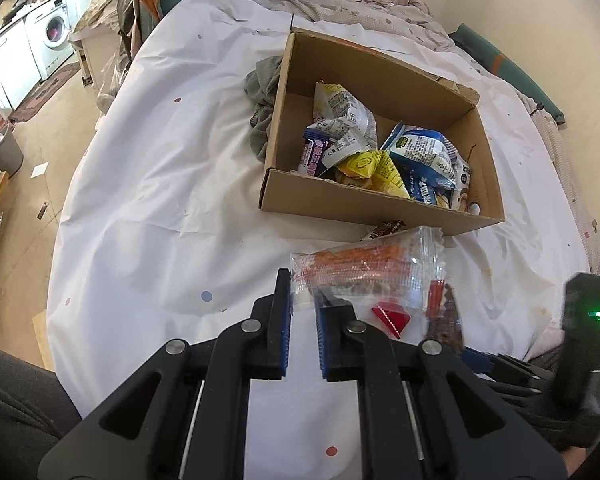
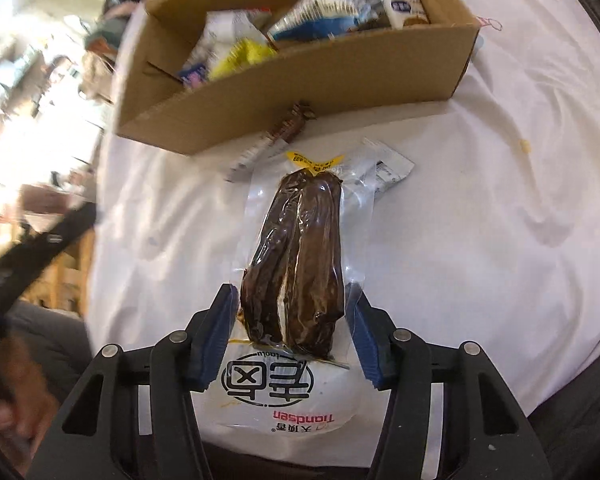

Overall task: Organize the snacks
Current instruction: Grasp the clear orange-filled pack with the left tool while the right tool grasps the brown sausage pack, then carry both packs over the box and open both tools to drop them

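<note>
Snacks in crinkled packets (image 1: 384, 148) fill my open brown cardboard box (image 1: 380, 208) on the white dotted bedsheet (image 1: 160, 184). In the left wrist view, my left tool (image 1: 302, 304) is pinched nearly closed on the edge of a clear packet of orange sticks (image 1: 364, 268), just before the box. In the right wrist view, my right tool (image 2: 292, 316) stands half wide around a clear vacuum pouch of dark brown food (image 2: 296, 256), its blue pads (image 2: 224, 320) at the pouch's sides, near the box (image 2: 320, 92).
</note>
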Available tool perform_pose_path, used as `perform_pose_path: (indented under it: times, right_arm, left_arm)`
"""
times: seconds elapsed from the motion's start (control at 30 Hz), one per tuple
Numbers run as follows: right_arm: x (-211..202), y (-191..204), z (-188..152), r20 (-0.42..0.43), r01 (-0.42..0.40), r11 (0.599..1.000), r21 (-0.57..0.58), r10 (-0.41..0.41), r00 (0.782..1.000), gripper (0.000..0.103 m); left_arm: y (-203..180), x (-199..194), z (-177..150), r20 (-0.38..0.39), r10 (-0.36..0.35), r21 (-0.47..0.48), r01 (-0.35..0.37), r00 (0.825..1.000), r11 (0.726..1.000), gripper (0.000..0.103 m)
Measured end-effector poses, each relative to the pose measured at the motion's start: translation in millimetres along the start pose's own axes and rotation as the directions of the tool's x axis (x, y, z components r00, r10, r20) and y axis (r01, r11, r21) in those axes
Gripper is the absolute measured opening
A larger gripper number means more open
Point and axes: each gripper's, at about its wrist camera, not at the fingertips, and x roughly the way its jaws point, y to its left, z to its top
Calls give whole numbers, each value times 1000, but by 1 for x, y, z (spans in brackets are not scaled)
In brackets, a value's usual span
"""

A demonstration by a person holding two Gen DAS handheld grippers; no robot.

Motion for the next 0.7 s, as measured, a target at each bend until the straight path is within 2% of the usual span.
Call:
perform_pose_path:
  times: [0.1, 0.17, 0.2, 0.33, 0.43, 0.6, 0.7]
  right_arm:
    - [-21, -2, 4, 60, -89, 996, 9, 88, 994, 57]
    - [-41, -2, 9, 134, -188, 982, 10, 185, 973, 57]
    - [-45, 1, 13, 160, -207, 978, 2, 204, 966, 57]
    - [-67, 9, 47, 241, -215, 975, -56, 222, 945, 57]
    - [-76, 6, 75, 276, -212, 975, -71, 223, 935, 57]
    - [-86, 3, 113, 302, -186, 977, -100, 208, 930, 57]
    - [-77, 6, 139, 305, -167, 980, -106, 192, 933, 57]
  left_arm:
    - [-1, -1, 1, 6, 0, 2, 0, 1000, 1000, 8]
    - [-3, -3, 9, -8, -41, 8, 41, 999, 999, 8]
    - [-5, -7, 18, -2, -61, 19, 61, 998, 998, 8]
    - [-12, -24, 55, 61, -75, 63, 72, 995, 995, 8]
    - [-18, -25, 80, 86, -53, 111, 43, 995, 993, 8]
    - [-33, -4, 111, 68, -17, 190, 4, 998, 982, 8]
    - [-39, 11, 124, 63, -1, 221, -13, 998, 975, 9]
